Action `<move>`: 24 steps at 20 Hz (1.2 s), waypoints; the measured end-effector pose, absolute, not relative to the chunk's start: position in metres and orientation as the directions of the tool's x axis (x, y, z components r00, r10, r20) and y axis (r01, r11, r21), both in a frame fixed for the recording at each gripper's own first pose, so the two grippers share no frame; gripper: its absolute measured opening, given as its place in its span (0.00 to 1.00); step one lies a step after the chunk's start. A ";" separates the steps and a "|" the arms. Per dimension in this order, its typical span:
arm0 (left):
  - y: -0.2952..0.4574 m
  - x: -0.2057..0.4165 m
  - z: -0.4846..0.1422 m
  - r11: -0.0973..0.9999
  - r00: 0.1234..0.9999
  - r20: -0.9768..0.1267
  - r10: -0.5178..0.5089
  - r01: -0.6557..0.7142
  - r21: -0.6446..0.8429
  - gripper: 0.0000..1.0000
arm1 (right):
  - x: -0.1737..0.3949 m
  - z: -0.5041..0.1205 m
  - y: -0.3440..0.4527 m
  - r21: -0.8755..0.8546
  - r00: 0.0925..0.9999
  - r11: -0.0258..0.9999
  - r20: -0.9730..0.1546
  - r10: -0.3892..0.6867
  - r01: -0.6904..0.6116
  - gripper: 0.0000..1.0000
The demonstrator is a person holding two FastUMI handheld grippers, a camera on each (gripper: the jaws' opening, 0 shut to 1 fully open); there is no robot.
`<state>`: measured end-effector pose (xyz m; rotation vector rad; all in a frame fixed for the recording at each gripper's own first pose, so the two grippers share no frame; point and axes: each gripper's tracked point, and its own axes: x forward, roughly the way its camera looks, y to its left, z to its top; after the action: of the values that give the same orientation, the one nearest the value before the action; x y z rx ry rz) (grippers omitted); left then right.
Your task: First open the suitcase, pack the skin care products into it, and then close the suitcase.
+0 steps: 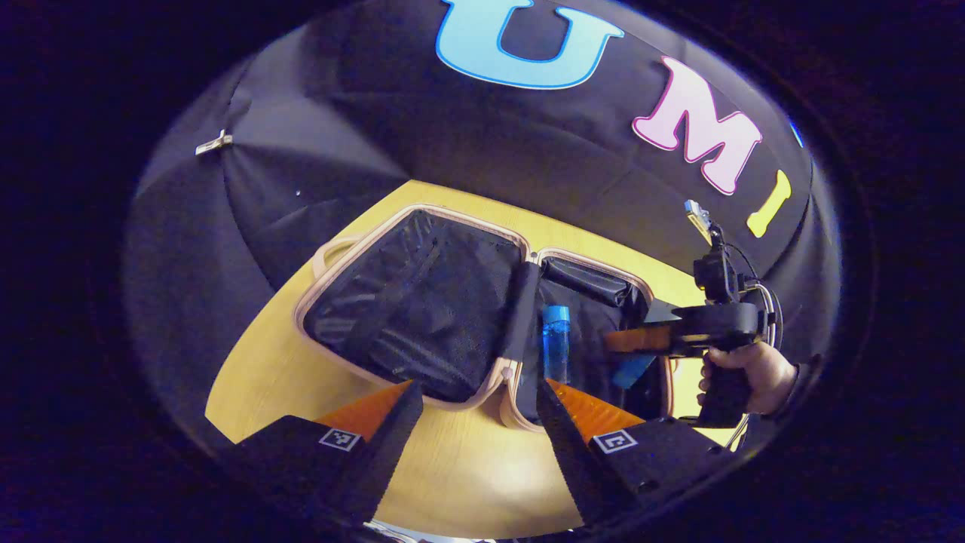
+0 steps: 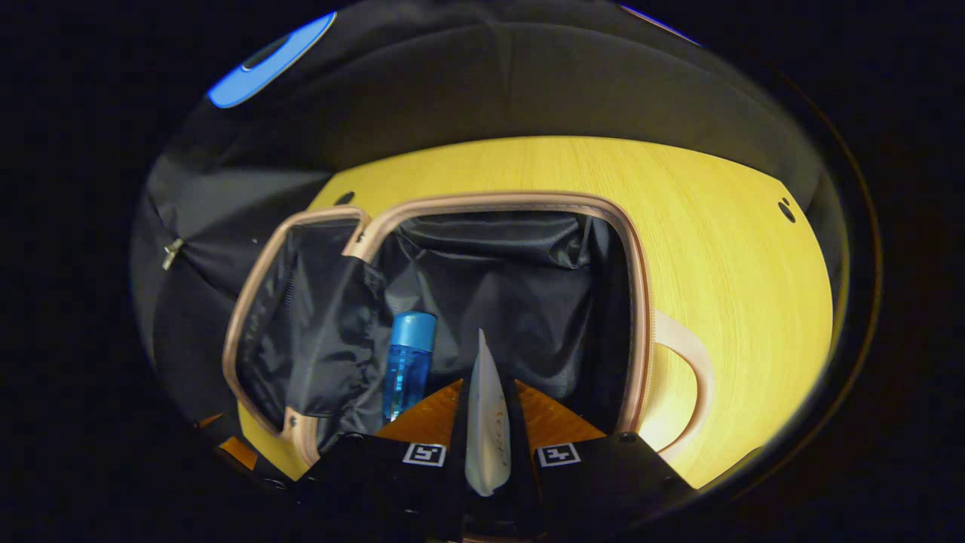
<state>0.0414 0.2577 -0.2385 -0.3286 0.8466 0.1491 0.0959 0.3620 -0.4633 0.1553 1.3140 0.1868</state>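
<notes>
The suitcase [image 1: 360, 243] lies open on a yellow wooden table, both halves lined in black. A blue bottle with a blue cap [image 1: 556, 343] lies in the right half, close to the hinge. My left gripper [image 1: 479, 388] hovers open over the suitcase's near rim with nothing between its fingers. My right gripper [image 1: 629, 341], held by a hand, hangs above the right half. In the right gripper view the right gripper [image 2: 487, 377] is shut on a thin white tube [image 2: 486, 426], standing on edge over the black lining, with the blue bottle [image 2: 408, 362] just to its left.
The suitcase's pale handle [image 2: 695, 363] sticks out onto the table [image 2: 724, 226] on the right. The left half carries a mesh cover [image 1: 411, 309]. Bare tabletop [image 1: 467, 471] runs in front of the case. The black cloth wall stands close behind it.
</notes>
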 end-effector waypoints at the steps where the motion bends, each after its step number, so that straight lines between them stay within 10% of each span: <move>1: 0.259 0.034 -0.239 0.938 0.658 -0.753 0.001 -0.261 -0.227 0.96 | 0.094 -0.465 0.360 0.202 0.234 0.978 -0.950 0.207 -0.042 0.21; 5: 0.272 0.032 -0.235 0.938 0.675 -0.735 0.055 -0.288 -0.194 0.96 | 0.099 -0.452 0.361 0.179 0.279 0.981 -0.941 0.192 -0.071 0.45; 9: 0.324 0.045 -0.218 0.929 0.718 -0.673 0.178 -0.349 -0.126 0.96 | 0.108 -0.404 0.354 0.199 0.405 0.974 -0.886 0.226 -0.108 1.00; 18: 0.476 0.151 -0.213 0.810 0.802 -0.542 0.250 -0.480 -0.337 0.96 | 0.088 -0.279 0.281 0.203 0.674 0.960 -0.684 0.279 -0.191 0.98; 24: 0.532 0.183 -0.273 0.652 0.744 -0.638 0.199 -0.587 -0.481 0.93 | 0.055 -0.269 0.229 0.146 0.672 0.973 -0.705 0.228 -0.178 0.98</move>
<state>0.1835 0.5317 -0.2731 -0.7336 0.5792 0.4755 0.0553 0.2287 -0.2687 0.0666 0.8021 0.2286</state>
